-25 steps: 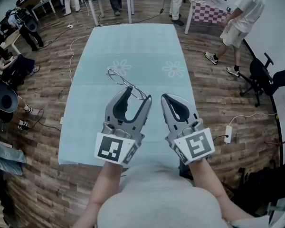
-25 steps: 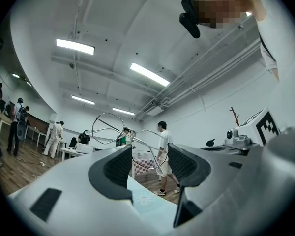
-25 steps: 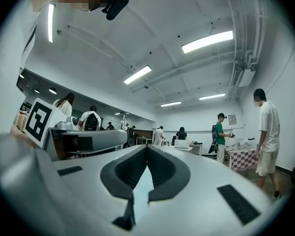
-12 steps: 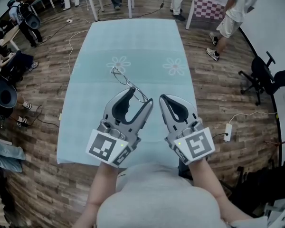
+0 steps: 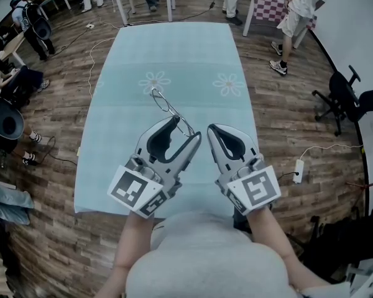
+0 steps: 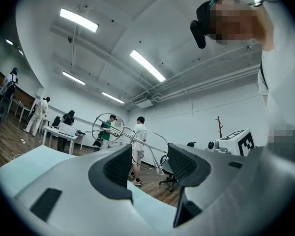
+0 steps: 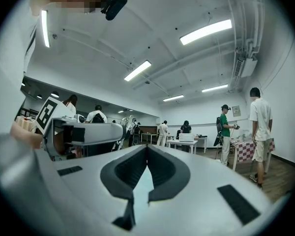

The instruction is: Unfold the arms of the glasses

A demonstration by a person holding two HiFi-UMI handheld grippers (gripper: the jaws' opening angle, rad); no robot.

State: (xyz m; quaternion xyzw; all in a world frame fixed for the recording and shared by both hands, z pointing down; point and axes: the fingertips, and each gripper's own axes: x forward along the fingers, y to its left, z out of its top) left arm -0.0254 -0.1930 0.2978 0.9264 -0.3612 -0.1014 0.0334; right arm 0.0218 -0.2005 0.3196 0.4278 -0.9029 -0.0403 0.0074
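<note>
The thin wire-framed glasses (image 5: 168, 106) hang in the air over the light blue table (image 5: 174, 48), sticking out forward from my left gripper (image 5: 185, 128). Its jaws stand a lens-width apart and are shut on the near part of the frame. In the left gripper view the glasses (image 6: 137, 140) sit between the two dark pads (image 6: 119, 167), with the round rims against the far wall. Whether the arms are folded is hard to make out. My right gripper (image 5: 212, 129) hovers just to the right, shut and empty; its pads (image 7: 160, 168) meet at the tip.
The tablecloth carries two flower prints (image 5: 154, 81) beyond the glasses. Several people stand around the room, one near a checked table (image 5: 270, 11) at the back right. An office chair (image 5: 342, 98) and a power strip (image 5: 298, 174) are on the wooden floor to the right.
My left gripper has rolled a little, its marker cube swinging left, and the glasses have tilted with it. The right gripper has stayed where it was.
</note>
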